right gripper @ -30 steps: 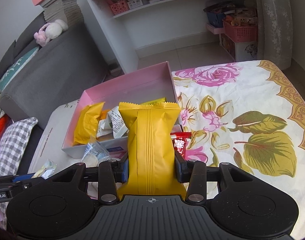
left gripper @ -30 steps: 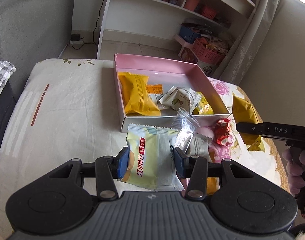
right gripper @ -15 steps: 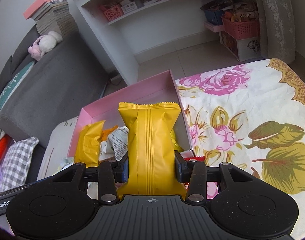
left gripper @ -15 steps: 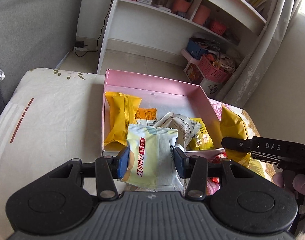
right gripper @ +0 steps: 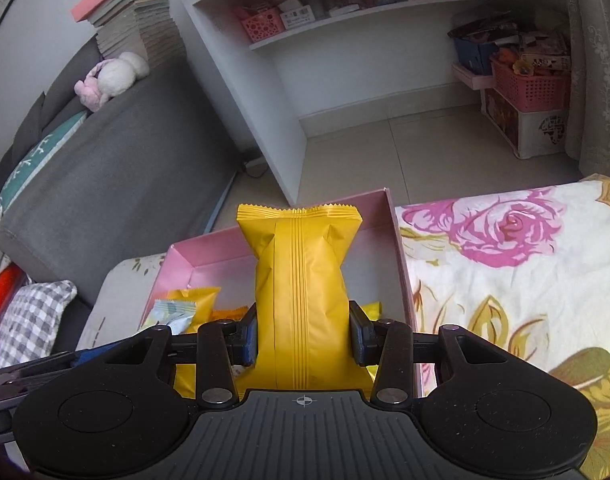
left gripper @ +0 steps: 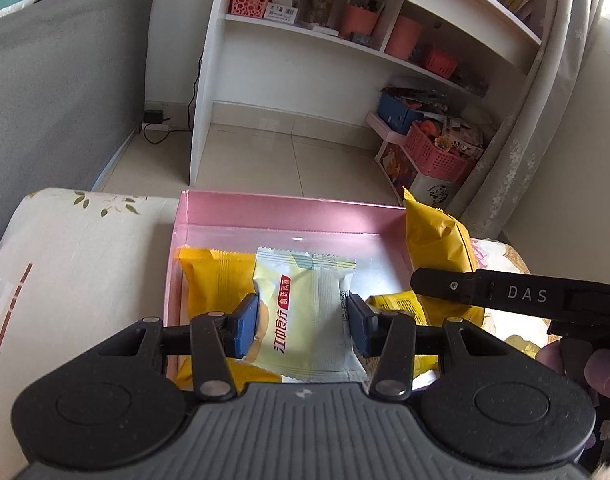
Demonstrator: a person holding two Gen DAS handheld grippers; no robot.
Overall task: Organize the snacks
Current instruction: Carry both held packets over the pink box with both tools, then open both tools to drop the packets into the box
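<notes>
A box [left gripper: 289,210] is placed on the table [left gripper: 85,248], at its far edge, with a shelf unit [left gripper: 305,40] behind it across the floor. A sofa [left gripper: 65,80] is located to the left. Two packets are held above the box: one [left gripper: 305,312] left, one [right gripper: 303,292] right. Further packets [left gripper: 213,280] are lying inside the box.

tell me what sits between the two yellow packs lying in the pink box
In the left wrist view, the pale green pack, clamped in the left hand-held gripper, hangs between the yellow pack and the small yellow pack.
</notes>
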